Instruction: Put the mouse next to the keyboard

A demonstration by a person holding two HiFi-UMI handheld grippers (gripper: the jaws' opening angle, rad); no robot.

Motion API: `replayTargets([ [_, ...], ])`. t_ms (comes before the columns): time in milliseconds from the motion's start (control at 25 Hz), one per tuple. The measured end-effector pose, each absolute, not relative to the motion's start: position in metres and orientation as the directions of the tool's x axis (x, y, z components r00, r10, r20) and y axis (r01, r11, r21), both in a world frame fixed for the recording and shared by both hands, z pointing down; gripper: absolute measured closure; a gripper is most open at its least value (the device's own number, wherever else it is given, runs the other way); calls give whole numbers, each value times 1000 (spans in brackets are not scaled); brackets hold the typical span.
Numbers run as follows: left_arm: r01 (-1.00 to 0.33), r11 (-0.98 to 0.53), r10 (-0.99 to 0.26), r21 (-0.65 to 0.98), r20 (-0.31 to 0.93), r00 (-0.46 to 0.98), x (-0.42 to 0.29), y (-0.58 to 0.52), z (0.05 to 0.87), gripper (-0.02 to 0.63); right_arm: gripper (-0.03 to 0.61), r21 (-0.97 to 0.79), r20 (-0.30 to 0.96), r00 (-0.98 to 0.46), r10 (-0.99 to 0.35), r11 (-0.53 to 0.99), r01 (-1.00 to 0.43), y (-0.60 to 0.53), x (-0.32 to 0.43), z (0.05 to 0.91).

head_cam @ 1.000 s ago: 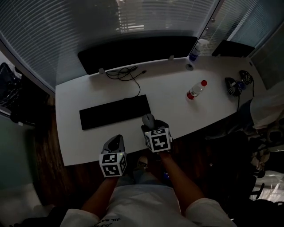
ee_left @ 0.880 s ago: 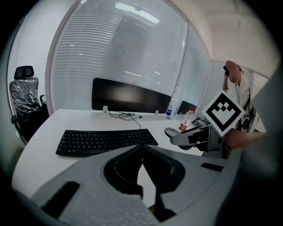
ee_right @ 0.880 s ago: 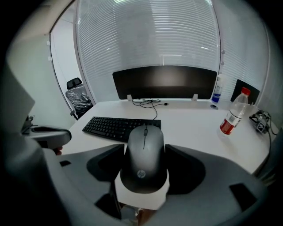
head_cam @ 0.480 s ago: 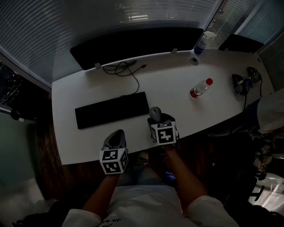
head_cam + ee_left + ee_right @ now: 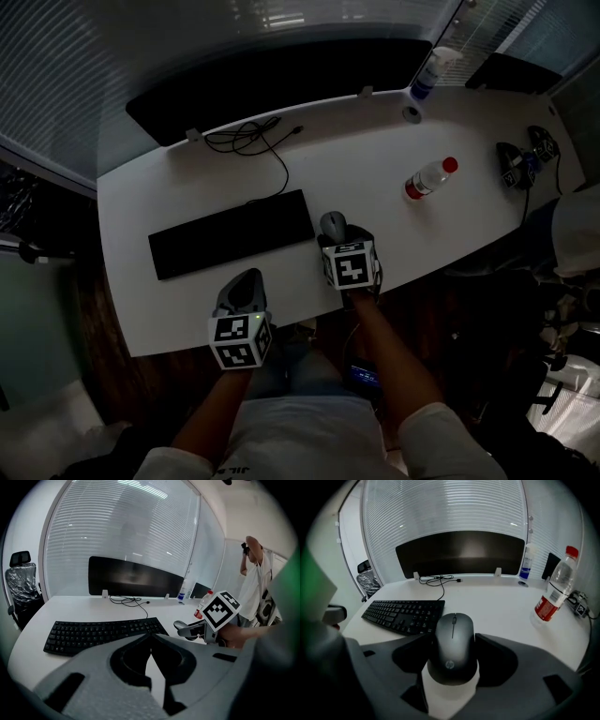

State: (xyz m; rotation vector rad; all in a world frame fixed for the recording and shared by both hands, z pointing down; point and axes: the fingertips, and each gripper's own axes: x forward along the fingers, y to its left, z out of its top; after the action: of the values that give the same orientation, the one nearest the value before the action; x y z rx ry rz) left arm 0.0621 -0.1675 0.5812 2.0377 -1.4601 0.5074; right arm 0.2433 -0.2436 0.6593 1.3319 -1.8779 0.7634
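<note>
A dark grey mouse [image 5: 333, 225] [image 5: 454, 644] sits between the jaws of my right gripper [image 5: 336, 240] [image 5: 454, 641], which is shut on its sides. Gripper and mouse are just off the right end of the black keyboard [image 5: 230, 234] [image 5: 405, 613], low over the white desk [image 5: 375, 187]. Whether the mouse touches the desk I cannot tell. The left gripper view shows the mouse [image 5: 183, 625] beside the keyboard [image 5: 103, 632]. My left gripper [image 5: 242, 289] [image 5: 151, 639] hangs at the desk's near edge below the keyboard, shut and empty.
A water bottle with a red cap [image 5: 427, 178] [image 5: 553, 590] stands to the right of the mouse. A black monitor [image 5: 281, 84], a loose cable [image 5: 253, 141] and a spray bottle [image 5: 427, 75] line the back. A person [image 5: 255, 573] stands beyond the desk's right end.
My right gripper has carried the mouse forward and down, beside the keyboard's right end. My left gripper has drifted forward a little over the desk's near edge.
</note>
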Motion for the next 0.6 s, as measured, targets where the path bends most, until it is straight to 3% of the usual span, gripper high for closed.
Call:
replayTargets([
  [600, -949, -228, -696, 220, 644, 316, 58, -165, 605, 609, 287, -56, 840, -203, -503, 291, -955, -263, 255, 705],
])
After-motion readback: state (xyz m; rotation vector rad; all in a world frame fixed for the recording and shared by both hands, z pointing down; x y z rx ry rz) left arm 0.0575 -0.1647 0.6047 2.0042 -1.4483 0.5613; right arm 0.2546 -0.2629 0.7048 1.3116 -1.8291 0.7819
